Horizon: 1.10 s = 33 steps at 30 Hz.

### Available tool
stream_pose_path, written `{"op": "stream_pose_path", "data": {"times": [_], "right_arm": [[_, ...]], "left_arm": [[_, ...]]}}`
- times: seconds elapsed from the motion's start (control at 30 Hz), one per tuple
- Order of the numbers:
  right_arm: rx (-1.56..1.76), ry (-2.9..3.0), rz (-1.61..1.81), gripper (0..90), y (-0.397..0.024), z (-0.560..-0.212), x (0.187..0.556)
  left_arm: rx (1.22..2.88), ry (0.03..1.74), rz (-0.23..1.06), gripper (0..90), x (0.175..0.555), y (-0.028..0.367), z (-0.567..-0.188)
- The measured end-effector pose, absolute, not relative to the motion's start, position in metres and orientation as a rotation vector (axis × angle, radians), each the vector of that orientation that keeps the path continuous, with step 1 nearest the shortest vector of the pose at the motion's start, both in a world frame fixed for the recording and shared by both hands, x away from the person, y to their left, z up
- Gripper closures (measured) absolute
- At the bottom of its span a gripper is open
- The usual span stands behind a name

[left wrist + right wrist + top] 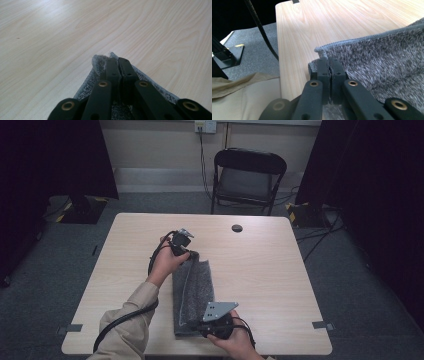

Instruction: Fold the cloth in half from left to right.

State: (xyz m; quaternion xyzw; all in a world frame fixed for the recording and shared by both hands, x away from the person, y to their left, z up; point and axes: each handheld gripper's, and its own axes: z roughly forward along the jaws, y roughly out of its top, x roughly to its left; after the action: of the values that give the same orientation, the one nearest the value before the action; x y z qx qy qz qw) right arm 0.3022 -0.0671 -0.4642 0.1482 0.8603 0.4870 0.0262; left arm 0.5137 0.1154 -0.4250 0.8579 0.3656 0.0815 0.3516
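A grey fluffy towel [192, 290] lies folded into a long strip on the pale wooden table [270, 270], running from the middle toward the near edge. My left gripper [189, 254] is shut on the towel's far corner [100, 61], jaws pressed together with cloth pinched between them [119, 65]. My right gripper [192, 325] is shut on the near corner of the towel [322, 51], low over the table's near edge; its jaws [329, 65] meet on the hemmed edge.
A black folding chair [247, 175] stands beyond the table's far side. A round cable hole [237, 228] sits near the far edge. Black cables trail from both grippers, one [262, 30] hanging past the table's left edge. Dark curtains flank the room.
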Motion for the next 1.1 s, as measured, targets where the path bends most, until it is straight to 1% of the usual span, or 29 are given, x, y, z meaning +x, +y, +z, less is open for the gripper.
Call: {"op": "stream_pose_path", "data": {"times": [0.53,0.63,0.8,0.93,1.1], "right_arm": [[0.494,2.662,1.482,88.1,-0.079,-0.47,0.302],[0.499,2.659,1.48,87.9,-0.082,-0.471,0.303],[0.515,2.659,1.475,86.9,-0.087,-0.473,0.302],[0.517,2.663,1.47,85.4,-0.089,-0.474,0.302],[0.525,2.666,1.461,84.4,-0.09,-0.475,0.303]], "left_arm": [[2.219,0.958,0.208,85.9,0.516,0.1,-0.436],[2.216,0.948,0.208,81.4,0.516,0.096,-0.437],[2.226,0.927,0.208,78.9,0.515,0.089,-0.439],[2.201,0.915,0.233,67.2,0.514,0.087,-0.44],[2.212,0.919,0.228,65.5,0.511,0.091,-0.441]]}}
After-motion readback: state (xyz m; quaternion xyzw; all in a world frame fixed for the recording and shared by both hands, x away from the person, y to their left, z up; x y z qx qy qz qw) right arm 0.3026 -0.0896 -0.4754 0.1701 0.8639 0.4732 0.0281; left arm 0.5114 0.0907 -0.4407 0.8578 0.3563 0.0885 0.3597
